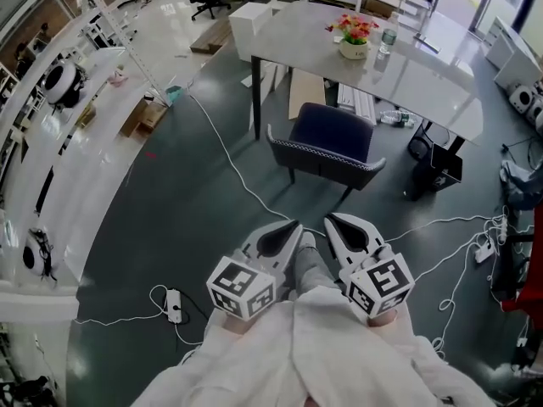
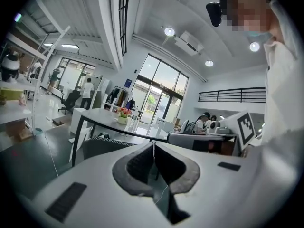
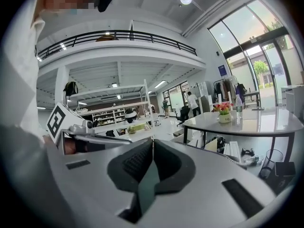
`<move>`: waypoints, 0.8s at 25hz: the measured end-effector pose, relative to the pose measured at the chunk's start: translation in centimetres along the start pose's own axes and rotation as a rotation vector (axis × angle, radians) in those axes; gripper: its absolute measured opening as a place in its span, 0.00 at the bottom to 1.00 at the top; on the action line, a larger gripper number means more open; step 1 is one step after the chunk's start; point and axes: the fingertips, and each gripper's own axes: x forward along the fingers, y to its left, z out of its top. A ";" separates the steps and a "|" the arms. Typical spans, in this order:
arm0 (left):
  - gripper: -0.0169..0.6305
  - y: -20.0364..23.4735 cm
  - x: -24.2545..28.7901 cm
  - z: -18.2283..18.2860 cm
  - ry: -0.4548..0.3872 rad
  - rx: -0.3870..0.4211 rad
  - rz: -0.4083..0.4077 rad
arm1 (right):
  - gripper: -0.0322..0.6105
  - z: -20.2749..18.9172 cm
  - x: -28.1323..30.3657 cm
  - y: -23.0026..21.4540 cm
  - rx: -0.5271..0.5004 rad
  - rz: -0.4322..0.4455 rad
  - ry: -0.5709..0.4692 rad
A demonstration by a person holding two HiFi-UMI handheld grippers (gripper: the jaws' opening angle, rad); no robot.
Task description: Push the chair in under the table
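The chair (image 1: 329, 145) stands on the dark floor (image 1: 170, 210), pulled out from the grey table (image 1: 424, 87). Its seat front sits at the table's near edge and its curved back faces the person. In the head view it lies at twelve o'clock from the right gripper (image 1: 332, 219) and nearer one o'clock from the left gripper (image 1: 293, 225). Open floor separates both grippers from it.

Both grippers are held side by side in front of the person's white sleeves, pointing toward the chair. Each has its jaws pressed together with nothing between them, which suits a push rather than a grasp.

The chair back's long axis runs roughly from ten o'clock to four o'clock, about parallel to the table's near edge. The push therefore probably has to go square to that line, toward about one o'clock, so the seat slides into the gap beside the black table leg (image 1: 255, 100).

The right gripper looks slightly nearer the middle of the back. The left gripper would meet the ten o'clock end of the rail. Contact from both, spread either side of the centre, seems the likely way to keep the chair from swinging as it goes.

On the tabletop, at twelve o'clock beyond the chair, stand a flower pot (image 1: 355, 39) and a water bottle (image 1: 389, 34), well away from the edge the chair will pass under.
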 end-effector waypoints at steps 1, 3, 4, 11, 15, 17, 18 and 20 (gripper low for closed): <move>0.05 0.7 0.7 0.3 0.006 0.003 -0.002 | 0.10 0.1 0.8 -0.7 0.007 0.001 0.006; 0.05 2.3 2.0 1.3 0.017 0.017 -0.003 | 0.10 0.5 2.6 -1.9 0.018 0.001 0.009; 0.05 3.1 2.8 1.8 0.022 0.025 -0.004 | 0.10 0.9 3.5 -2.5 0.021 0.001 0.008; 0.05 6.8 8.7 5.1 0.034 0.048 -0.023 | 0.10 3.5 8.0 -7.5 0.001 -0.007 0.011; 0.05 8.6 11.9 6.5 0.027 0.044 -0.038 | 0.10 4.2 9.3 -11.5 0.014 -0.037 0.019; 0.05 9.2 13.1 6.8 0.029 0.042 -0.039 | 0.10 4.3 9.5 -13.0 0.014 -0.051 0.025; 0.05 9.5 13.5 6.9 0.029 0.040 -0.038 | 0.10 4.4 9.7 -13.5 0.010 -0.053 0.029; 0.05 10.0 14.4 6.9 0.032 0.037 -0.040 | 0.10 4.4 10.2 -14.1 0.001 -0.053 0.033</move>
